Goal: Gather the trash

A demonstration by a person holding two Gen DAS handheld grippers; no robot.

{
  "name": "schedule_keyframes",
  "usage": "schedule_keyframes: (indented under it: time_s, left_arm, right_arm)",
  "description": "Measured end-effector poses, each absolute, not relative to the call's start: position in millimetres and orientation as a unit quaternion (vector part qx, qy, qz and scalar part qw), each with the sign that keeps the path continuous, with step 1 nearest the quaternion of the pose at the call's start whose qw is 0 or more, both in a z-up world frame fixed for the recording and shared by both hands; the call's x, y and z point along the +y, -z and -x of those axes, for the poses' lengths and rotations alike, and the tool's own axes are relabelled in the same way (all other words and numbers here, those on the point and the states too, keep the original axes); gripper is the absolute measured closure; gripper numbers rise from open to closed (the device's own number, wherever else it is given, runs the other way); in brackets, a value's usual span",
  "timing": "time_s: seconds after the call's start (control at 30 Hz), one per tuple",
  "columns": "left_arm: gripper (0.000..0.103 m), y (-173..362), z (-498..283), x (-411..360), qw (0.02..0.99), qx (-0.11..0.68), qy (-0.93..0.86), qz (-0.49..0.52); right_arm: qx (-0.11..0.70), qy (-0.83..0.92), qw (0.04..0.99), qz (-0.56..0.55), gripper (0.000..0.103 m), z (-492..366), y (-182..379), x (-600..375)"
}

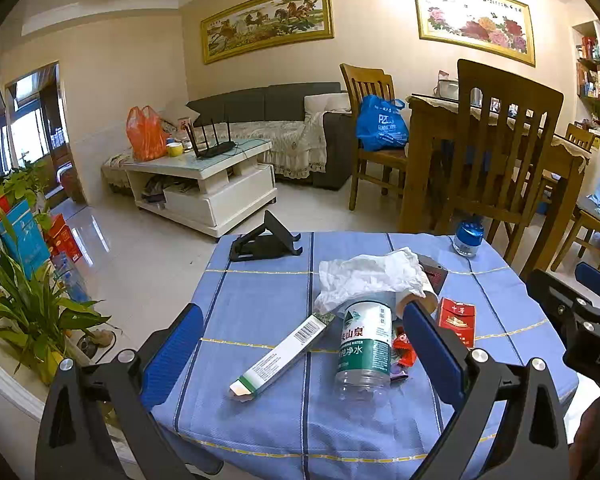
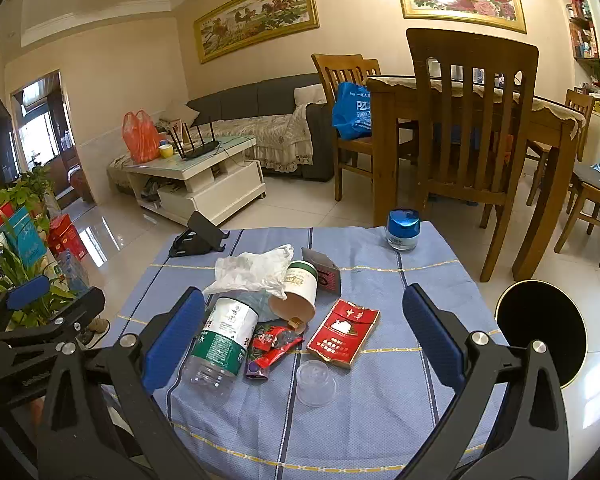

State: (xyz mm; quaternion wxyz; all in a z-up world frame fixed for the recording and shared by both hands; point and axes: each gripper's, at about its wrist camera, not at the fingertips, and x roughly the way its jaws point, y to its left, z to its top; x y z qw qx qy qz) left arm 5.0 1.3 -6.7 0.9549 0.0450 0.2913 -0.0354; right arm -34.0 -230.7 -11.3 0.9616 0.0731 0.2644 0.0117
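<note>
Trash is heaped mid-bench, framed by both tongs: left tongs (image 1: 300, 344) and right tongs (image 2: 300, 336) are spread wide, empty. Nearest, the smooth clear plastic bottle (image 2: 220, 344) could be rolled off if nudged; beyond, crumpled tissue (image 2: 252, 270) could be dragged along.

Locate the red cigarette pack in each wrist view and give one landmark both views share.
Left wrist view: the red cigarette pack lies right of centre, partly hidden behind the left hand-held gripper's right finger.
Right wrist view: the red cigarette pack lies near the centre, fully visible, right of the red snack wrappers.
Shared landmark: the blue-capped jar at the table's far edge.
</note>
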Motion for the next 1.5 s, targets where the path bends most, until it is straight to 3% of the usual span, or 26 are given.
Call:
schedule_keyframes:
  time_s: [1.5]
  left_arm:
    - [0.006, 5.7, -4.5, 5.7, 0.954, 0.295, 0.049, -0.034]
  right_arm:
    - [0.269, -0.012, 0.960, -0.076, 0.005, 30.7, 16.9, -229.6]
